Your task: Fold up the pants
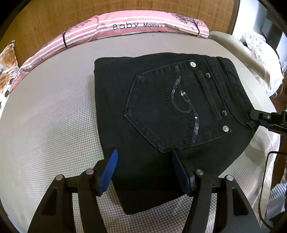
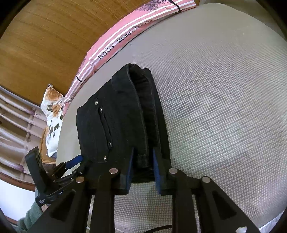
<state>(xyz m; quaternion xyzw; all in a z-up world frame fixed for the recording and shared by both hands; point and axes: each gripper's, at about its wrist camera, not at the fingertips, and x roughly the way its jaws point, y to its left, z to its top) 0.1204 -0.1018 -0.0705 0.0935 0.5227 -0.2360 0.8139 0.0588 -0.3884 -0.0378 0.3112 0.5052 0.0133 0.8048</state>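
Observation:
Black jeans [image 1: 161, 107] lie folded into a compact stack on the grey mattress [image 1: 53, 125], back pocket with a sequin swirl facing up. My left gripper [image 1: 144, 151] is open, its blue pads [image 1: 111, 170] spread wide over the stack's near edge without pinching the cloth. My right gripper [image 1: 253, 118] sits at the waistband corner on the right. In the right wrist view the thick waistband end of the jeans [image 2: 125, 116] lies between the narrowly open right gripper [image 2: 143, 149], whose pads are close to the cloth. The left gripper [image 2: 79, 161] shows at the stack's far left.
A pink striped pillow [image 1: 143, 25] lies along the wooden headboard [image 1: 71, 14]. A floral cushion [image 1: 7, 68] sits at the far left. Heaped white cloth [image 1: 260, 48] lies past the mattress's right edge. A black cable [image 1: 265, 179] hangs at the lower right.

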